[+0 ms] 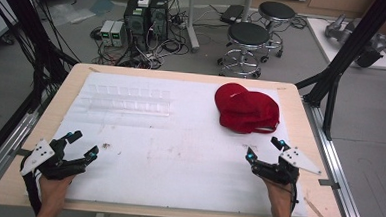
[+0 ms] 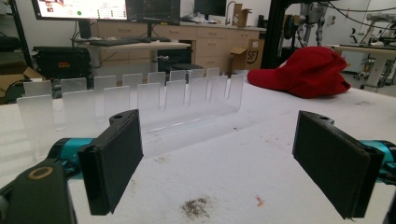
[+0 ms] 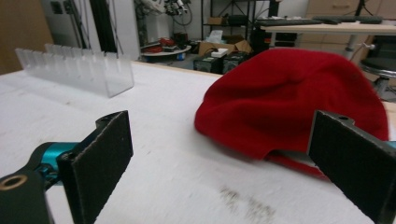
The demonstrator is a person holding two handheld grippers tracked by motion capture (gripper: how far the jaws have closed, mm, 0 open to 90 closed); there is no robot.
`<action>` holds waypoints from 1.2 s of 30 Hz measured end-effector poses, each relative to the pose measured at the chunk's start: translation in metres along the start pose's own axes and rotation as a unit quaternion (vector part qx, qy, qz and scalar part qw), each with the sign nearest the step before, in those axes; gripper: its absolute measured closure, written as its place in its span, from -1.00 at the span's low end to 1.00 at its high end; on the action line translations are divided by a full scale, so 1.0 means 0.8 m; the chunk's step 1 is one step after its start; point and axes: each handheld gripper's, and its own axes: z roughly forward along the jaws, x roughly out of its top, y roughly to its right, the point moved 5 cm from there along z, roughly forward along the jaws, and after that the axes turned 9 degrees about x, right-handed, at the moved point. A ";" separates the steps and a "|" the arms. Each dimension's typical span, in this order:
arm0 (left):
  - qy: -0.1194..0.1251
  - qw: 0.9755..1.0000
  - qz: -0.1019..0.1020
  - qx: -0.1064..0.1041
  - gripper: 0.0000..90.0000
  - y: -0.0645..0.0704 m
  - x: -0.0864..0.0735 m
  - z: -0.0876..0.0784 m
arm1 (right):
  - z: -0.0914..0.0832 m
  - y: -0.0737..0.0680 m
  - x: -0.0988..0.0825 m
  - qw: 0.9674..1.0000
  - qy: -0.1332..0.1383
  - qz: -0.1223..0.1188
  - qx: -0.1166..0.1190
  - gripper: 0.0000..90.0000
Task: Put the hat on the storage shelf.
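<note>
At lower left of the high view, the left black two-jaw gripper [image 1: 82, 145], gripped by a hand [image 1: 52, 191] rising from the bottom edge, jaws spread wide apart and clamped on nothing, teal-tipped ends aimed up and rightward over the white padded table cover [image 1: 168, 152]. Just right of those jaws, a small dark speck of debris [image 1: 106, 145] on the cover. Above, in the upper left of the cover, a clear acrylic slotted rack [image 1: 126, 101] lying long and low, well apart from both grippers; in the left gripper view, standing in two rows of upright clear dividers [image 2: 140, 100] across the middle of the frame, beyond the open jaws. Further right, in the upper right of the cover, a red fabric baseball cap [image 1: 247, 109], crown up, brim possibly turned toward the near edge, though hard to tell from above. Directly below the cap, at lower right, the right black two-jaw gripper [image 1: 265, 148], jaws likewise parted and empty, pointing toward the cap, near but not touching. In the right gripper view, the cap [image 3: 289, 100] between and beyond the two black pads, slightly blurred, resting on the white cover.
</note>
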 end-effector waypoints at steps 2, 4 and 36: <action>0.000 1.000 0.000 0.000 -0.64 0.000 0.000 0.000 | 0.002 0.003 0.005 1.000 -0.006 0.005 -0.001 -0.87; 0.000 1.000 0.002 0.000 -0.64 0.000 0.000 0.000 | 0.009 0.013 0.019 1.000 -0.020 0.001 -0.006 -0.87; 0.005 1.000 0.001 -0.002 -0.64 0.000 0.000 -0.001 | 0.109 0.111 0.048 0.978 -0.206 0.003 -0.023 -0.87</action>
